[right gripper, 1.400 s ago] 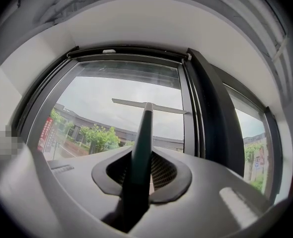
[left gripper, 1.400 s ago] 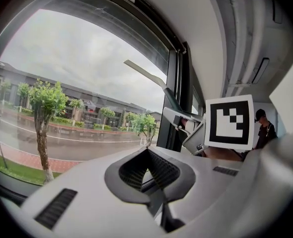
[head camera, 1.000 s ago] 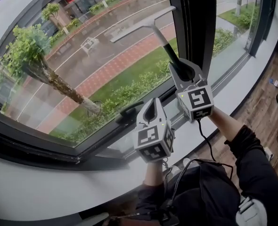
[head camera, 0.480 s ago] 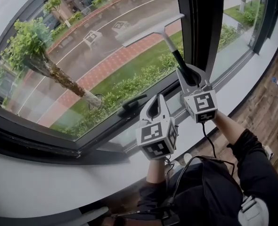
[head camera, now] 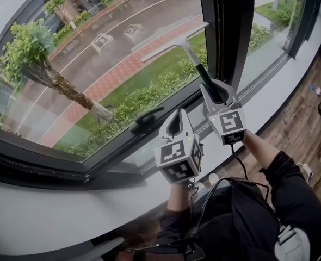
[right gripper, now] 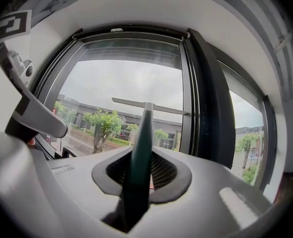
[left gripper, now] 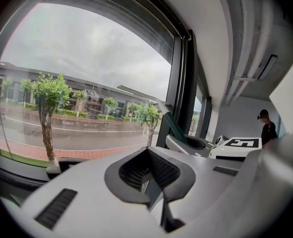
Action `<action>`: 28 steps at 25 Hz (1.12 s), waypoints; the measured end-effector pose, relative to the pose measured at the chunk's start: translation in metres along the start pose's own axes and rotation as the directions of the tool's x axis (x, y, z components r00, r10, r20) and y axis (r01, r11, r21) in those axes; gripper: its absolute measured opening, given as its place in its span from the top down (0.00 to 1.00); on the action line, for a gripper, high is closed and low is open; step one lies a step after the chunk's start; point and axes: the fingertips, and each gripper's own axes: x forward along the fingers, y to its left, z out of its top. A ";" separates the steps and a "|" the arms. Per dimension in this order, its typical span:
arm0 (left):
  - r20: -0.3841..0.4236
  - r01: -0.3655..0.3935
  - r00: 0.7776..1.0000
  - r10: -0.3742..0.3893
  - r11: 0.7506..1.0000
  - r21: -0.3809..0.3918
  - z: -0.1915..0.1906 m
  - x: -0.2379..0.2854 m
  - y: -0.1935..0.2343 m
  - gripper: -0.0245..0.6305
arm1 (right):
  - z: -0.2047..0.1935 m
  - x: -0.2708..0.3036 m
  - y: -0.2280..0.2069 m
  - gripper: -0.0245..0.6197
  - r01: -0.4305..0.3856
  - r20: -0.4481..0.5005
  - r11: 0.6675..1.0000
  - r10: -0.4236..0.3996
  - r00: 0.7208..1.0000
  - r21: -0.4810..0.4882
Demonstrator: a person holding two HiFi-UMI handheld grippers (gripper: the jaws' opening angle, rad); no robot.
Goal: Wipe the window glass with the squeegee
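The squeegee [head camera: 174, 39], a slim tool with a dark green handle and a long pale metal blade, lies with its blade against the window glass [head camera: 111, 64] at the right of the pane, just beside the dark upright frame post [head camera: 226, 26]. I judge it light and stiff in the handle, with a soft wiping edge that wants even pressure. The smooth handle could twist in the grip, so low on the handle is the place to hold it. My right gripper [head camera: 214, 88] is closed on exactly that part; the green shaft [right gripper: 139, 152] stands upright between its jaws. My left gripper [head camera: 175, 121] has its jaws together with nothing between them, and it hangs just beside the right one, near the black window handle [head camera: 147, 118]. Below both runs the white sill [head camera: 51, 211].
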 end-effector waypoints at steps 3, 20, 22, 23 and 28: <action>-0.013 -0.002 1.000 0.003 1.000 0.013 -0.008 0.003 0.003 0.96 | -0.010 -0.002 0.002 0.86 -0.003 -0.016 1.000 0.003 1.000 0.003; -0.050 -0.037 0.998 0.037 0.999 -0.012 -0.032 0.015 0.018 0.96 | -0.063 -0.011 0.010 0.86 -0.023 -0.110 1.000 0.021 0.994 -0.019; -0.059 -0.041 0.997 0.040 0.999 -0.022 -0.037 0.018 0.019 0.96 | -0.068 -0.012 0.009 0.86 -0.025 -0.118 0.999 0.022 0.993 -0.030; -0.062 -0.039 0.997 0.038 0.999 -0.027 -0.038 0.019 0.019 0.96 | -0.069 -0.012 0.009 0.86 -0.026 -0.120 0.999 0.022 0.992 -0.035; -0.059 -0.038 0.998 0.036 0.998 -0.040 -0.037 0.022 0.020 0.96 | -0.077 -0.013 0.011 0.86 -0.029 -0.139 0.999 0.024 0.990 -0.035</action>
